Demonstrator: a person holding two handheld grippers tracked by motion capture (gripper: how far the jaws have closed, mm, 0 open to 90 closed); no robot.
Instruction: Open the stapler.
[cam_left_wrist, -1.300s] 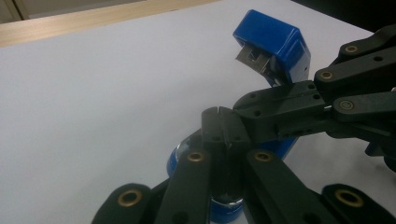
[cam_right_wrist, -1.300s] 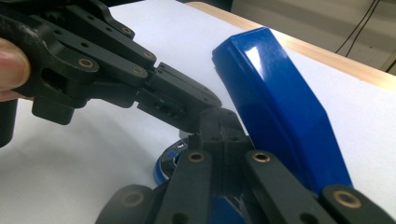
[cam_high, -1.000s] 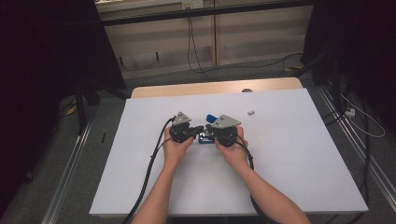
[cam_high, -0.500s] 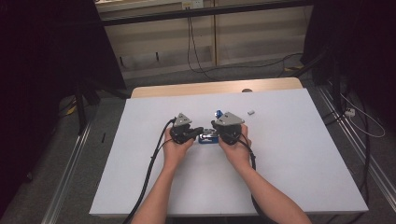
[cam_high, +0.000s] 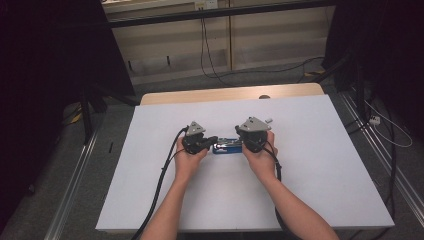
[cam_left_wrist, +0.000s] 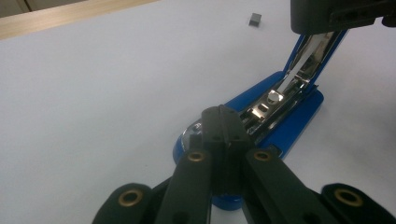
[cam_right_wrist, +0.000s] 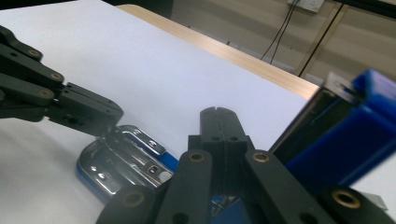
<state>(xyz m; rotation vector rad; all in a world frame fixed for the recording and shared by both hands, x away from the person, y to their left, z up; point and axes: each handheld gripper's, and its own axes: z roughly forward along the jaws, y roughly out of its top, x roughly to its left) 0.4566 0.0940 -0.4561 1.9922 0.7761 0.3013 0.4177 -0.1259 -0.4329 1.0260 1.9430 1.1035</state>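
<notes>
Two grippers over one white table (cam_high: 320, 190), largest thing in sight, with wooden edge (cam_high: 230, 94) along far side. No brand, label or readable writing anywhere on any surface.

Near table's middle, between both hands, blue stapler (cam_high: 227, 147), lying flat from high view. Left gripper (cam_high: 209, 143) at stapler's left end, jaws pressed together, tips resting on metal part of stapler near its rounded front. Right gripper (cam_high: 242, 145) at stapler's right end, jaws likewise together, tips down by stapler's base; whether actually touching, cannot tell.

From left gripper view: stapler (cam_left_wrist: 280, 116) swung open, blue top arm (cam_left_wrist: 317, 51) raised at a slant with shiny metal channel exposed, blue base flat on table. Black closed jaws of left gripper (cam_left_wrist: 223, 122) sitting on bright metal at hinge-side of base. Black underside of other gripper at upper right corner, above raised arm.

From right gripper view: chrome plate (cam_right_wrist: 126, 161) of stapler below, blue top arm (cam_right_wrist: 355, 126) looming close at right, and left gripper (cam_right_wrist: 100, 122) coming in from left, tips on chrome plate. Right gripper (cam_right_wrist: 219, 123) closed, nothing between jaws.

Smallest: tiny dark block (cam_left_wrist: 255, 19) on table beyond stapler, well apart; seen in high view as pale speck (cam_high: 268, 120) near right gripper's plate.
</notes>
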